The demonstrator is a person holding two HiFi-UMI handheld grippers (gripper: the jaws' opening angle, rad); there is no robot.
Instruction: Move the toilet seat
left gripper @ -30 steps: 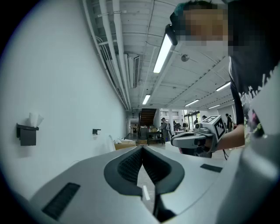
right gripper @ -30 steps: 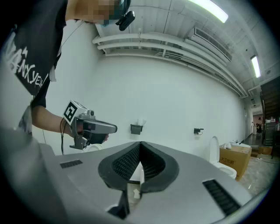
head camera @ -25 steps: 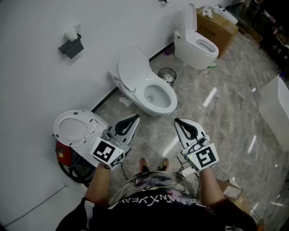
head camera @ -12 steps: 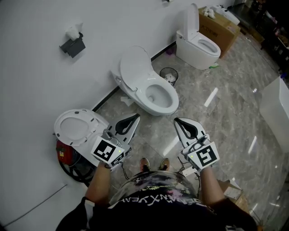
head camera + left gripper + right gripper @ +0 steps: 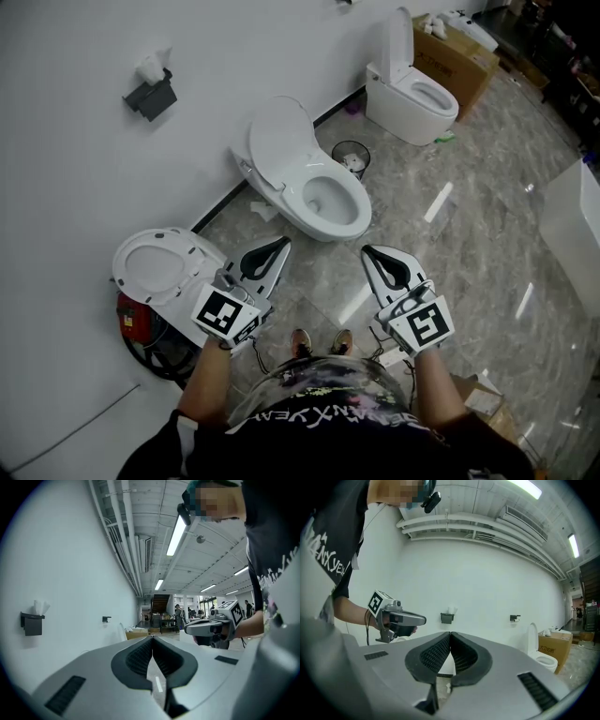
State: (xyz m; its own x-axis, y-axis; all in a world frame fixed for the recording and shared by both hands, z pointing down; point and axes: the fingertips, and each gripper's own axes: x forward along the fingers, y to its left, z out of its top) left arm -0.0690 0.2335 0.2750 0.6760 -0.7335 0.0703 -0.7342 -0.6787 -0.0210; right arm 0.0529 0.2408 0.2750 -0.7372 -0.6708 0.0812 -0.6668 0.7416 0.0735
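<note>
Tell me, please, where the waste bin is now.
In the head view, upper centre, the waste bin stands on the floor between the near toilet and the far toilet.

Black T-shirt: white block capitals across chest, upside-down in head view; run "NXYE" legible in right gripper view, rest cut off by fold and frame edge.
Cardboard box: dark printed characters on side, too small to read.
Marker cube on left gripper, second on right gripper: black-and-white square code patterns, no letters or digits.
</note>
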